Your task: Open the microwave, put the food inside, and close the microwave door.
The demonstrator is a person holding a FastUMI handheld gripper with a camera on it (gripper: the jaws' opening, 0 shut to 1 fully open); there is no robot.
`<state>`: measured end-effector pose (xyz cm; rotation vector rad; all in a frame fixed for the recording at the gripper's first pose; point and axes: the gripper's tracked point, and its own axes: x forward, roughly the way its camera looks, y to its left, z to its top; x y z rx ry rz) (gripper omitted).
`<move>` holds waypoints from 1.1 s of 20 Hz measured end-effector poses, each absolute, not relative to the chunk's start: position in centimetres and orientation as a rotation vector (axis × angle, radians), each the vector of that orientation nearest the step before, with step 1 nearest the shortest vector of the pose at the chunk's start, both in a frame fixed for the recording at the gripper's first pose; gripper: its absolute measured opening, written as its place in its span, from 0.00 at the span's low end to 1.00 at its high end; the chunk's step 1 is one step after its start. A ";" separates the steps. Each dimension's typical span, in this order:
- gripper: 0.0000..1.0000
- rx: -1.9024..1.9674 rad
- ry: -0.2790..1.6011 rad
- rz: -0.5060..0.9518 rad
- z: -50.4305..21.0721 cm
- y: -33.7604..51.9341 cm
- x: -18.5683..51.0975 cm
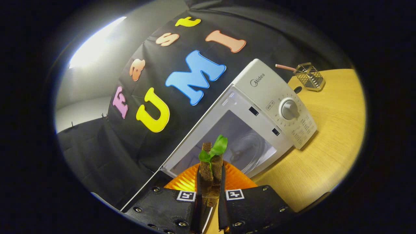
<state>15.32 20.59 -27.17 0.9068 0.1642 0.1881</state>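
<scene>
My gripper (210,195) is shut on a brown sandwich-like piece of food (211,175) topped with a green leaf (218,146); it stands upright between the two fingers. An orange fluted plate (182,183) lies just behind and under the food; whether the food touches it I cannot tell. Beyond the fingers stands the white microwave (266,87), tilted in this view. Its door (143,195) is swung open to the left and seen almost edge-on. The open cavity (227,130) with a glass turntable (252,146) lies straight ahead of the food. A round knob (289,110) sits on the control panel.
The microwave rests on a light wooden table (328,143). A wire mesh holder (309,77) with a striped straw (285,67) stands on the table behind the microwave's right side. Black cloth forms the wall behind.
</scene>
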 end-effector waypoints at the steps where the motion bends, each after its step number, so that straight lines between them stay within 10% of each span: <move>1: 0.19 0.916 0.164 0.171 -27.5 20.6 16.0; 22: 0.20 1.274 0.078 -0.108 -34.8 22.0 29.0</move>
